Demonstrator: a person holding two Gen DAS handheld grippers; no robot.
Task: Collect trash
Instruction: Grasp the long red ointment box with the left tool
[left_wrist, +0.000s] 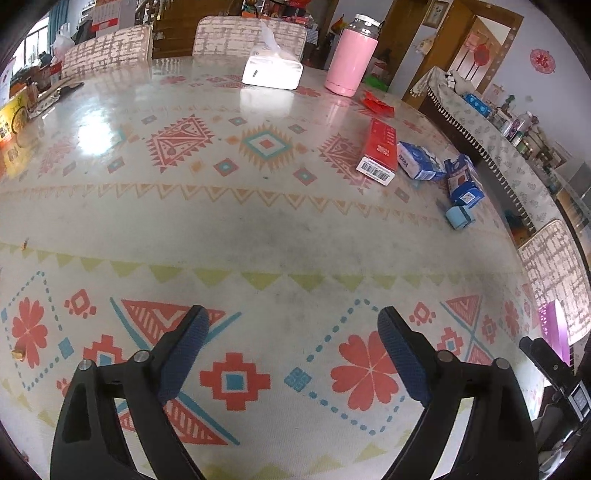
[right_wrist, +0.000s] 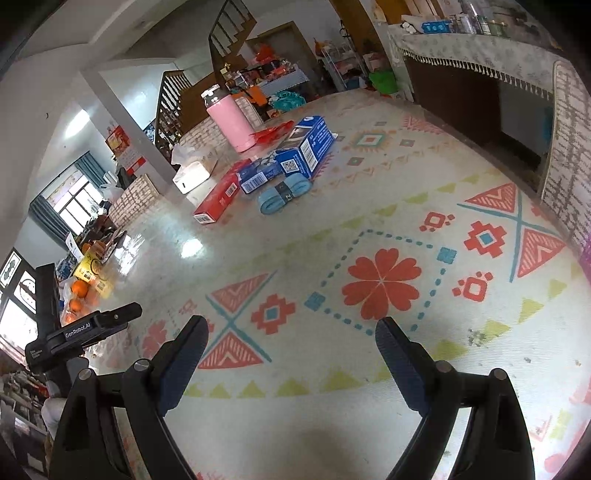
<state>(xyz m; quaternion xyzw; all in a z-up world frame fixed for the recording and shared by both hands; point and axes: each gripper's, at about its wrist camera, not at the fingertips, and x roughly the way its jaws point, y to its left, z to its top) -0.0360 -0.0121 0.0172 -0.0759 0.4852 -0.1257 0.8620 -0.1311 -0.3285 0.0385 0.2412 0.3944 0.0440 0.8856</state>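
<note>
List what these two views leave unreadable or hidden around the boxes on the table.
- Red box: print too small and blurred in both views.
- Blue boxes: their far sides are turned away in the right wrist view.
- Light blue roll: its label is too small to read.
- Red wrapper: partly behind the pink bottle in the right wrist view.
- No bin shows in either view.

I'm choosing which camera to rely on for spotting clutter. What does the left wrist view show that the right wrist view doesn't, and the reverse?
Only the left wrist view shows the left gripper, jaws open, and crumbs near the table's edge. Only the right wrist view shows the right gripper, jaws open, and oranges. Both show the pink bottle, tissue box, red box, blue cartons and light blue roll.
</note>
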